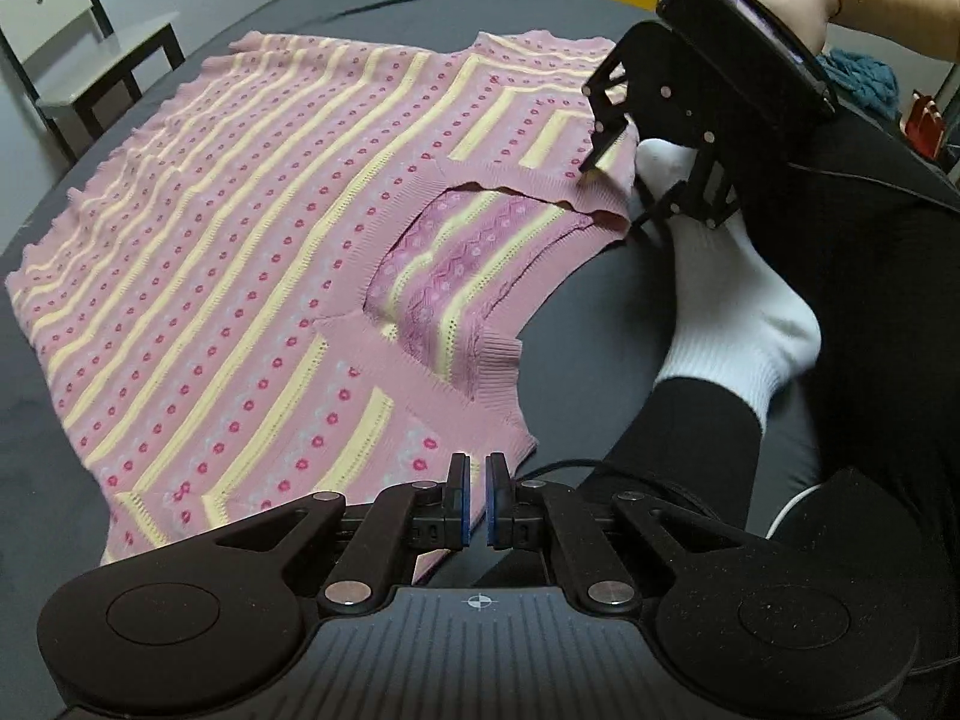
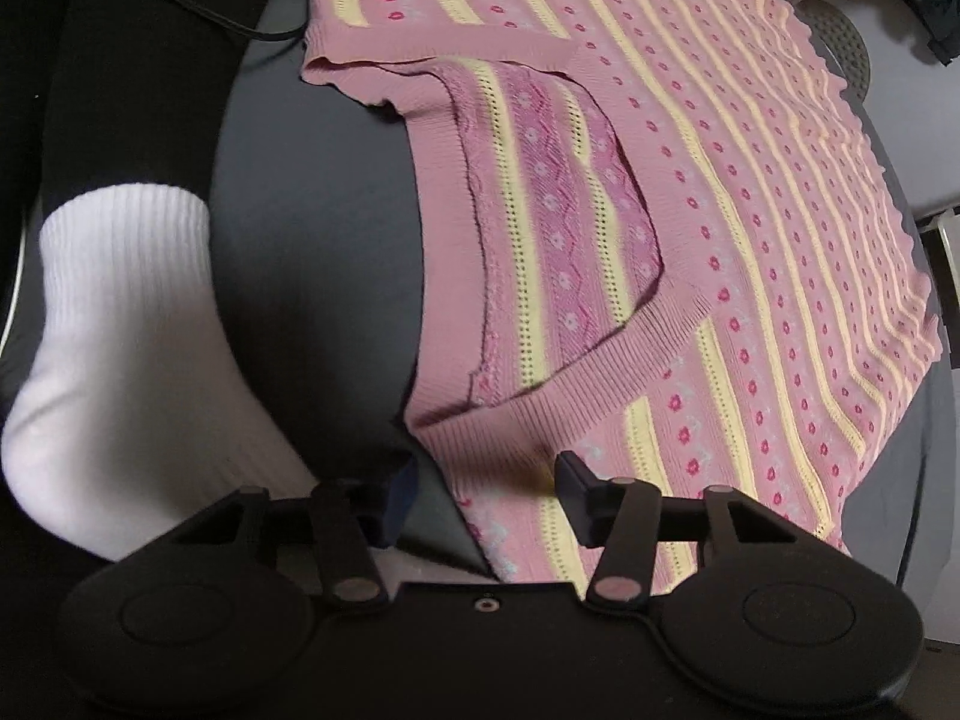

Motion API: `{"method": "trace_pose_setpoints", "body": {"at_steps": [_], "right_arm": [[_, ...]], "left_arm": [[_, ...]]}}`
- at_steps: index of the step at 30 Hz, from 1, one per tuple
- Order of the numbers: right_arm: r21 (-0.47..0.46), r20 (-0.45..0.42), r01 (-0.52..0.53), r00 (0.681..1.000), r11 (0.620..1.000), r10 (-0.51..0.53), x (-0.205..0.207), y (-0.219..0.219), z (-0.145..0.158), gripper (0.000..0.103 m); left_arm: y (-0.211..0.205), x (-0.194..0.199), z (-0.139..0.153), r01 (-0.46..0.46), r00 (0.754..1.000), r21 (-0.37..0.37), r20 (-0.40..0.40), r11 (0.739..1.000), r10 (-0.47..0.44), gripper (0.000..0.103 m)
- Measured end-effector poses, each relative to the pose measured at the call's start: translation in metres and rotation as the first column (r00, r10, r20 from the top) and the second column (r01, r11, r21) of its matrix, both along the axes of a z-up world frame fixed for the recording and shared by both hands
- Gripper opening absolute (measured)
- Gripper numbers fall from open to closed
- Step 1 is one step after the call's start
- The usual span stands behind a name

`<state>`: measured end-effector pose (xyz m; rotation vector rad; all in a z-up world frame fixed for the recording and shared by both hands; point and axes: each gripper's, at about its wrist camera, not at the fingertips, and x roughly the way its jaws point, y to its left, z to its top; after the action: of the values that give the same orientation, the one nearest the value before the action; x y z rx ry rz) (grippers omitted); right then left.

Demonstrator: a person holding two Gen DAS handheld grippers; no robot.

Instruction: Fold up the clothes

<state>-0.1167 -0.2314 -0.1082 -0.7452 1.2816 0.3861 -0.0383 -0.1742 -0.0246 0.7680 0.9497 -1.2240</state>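
Note:
A pink knit sweater (image 1: 240,240) with yellow stripes and red dots lies flat on the grey bed (image 1: 600,312), neckline toward me. My left gripper (image 1: 478,498) sits on the near shoulder, its blue pads almost together with pink fabric in the narrow gap. At the far shoulder, my right gripper (image 1: 609,201) is held by a bare hand. In the right wrist view the right gripper (image 2: 486,474) stands wide open, its fingers on either side of that shoulder's edge of the sweater (image 2: 720,180).
A person's leg in black trousers with a white sock (image 1: 738,300) rests on the bed beside the neckline; the sock (image 2: 120,330) lies just left of the right gripper. A black cable (image 2: 198,12) crosses the trousers. A small table (image 1: 114,72) stands off the bed.

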Motion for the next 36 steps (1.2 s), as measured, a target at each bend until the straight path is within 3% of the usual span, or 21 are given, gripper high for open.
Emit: {"method": "trace_pose_setpoints", "body": {"at_steps": [5,12,15,24,27,31,36], "right_arm": [[0.0,0.009,0.019,1.0,1.0,-0.019,0.002,-0.001,-0.003,0.038],[0.072,-0.031,0.076,0.997,0.994,-0.074,0.009,-0.011,-0.005,0.028],[0.118,-0.053,0.112,0.993,0.987,-0.107,0.012,-0.018,-0.003,0.013],[0.15,-0.12,0.109,0.989,0.983,-0.092,0.015,-0.031,0.0,0.011],[0.144,-0.116,0.111,0.989,0.983,-0.094,0.013,-0.029,-0.001,0.013],[0.162,-0.105,0.127,0.988,0.979,-0.111,0.01,-0.029,0.005,0.029],[0.273,-0.061,0.166,0.986,0.948,-0.155,0.008,-0.024,0.035,0.052]], "left_arm": [[0.011,0.008,0.011,-0.085,0.996,-0.074,-0.033,0.994,0.082,0.002],[0.018,0.024,0.018,-0.186,0.98,-0.156,-0.094,0.97,0.173,0.002],[0.018,0.027,0.017,-0.2,0.977,-0.161,-0.104,0.967,0.185,0.002],[0.024,0.029,0.018,-0.211,0.974,-0.134,-0.115,0.968,0.196,0.002],[0.036,0.039,0.024,-0.269,0.958,-0.165,-0.143,0.949,0.247,0.002],[0.063,0.059,0.042,-0.366,0.928,-0.195,-0.146,0.91,0.342,0.002],[0.106,0.085,0.075,-0.458,0.882,-0.19,0.021,0.868,0.47,0.002]]}}
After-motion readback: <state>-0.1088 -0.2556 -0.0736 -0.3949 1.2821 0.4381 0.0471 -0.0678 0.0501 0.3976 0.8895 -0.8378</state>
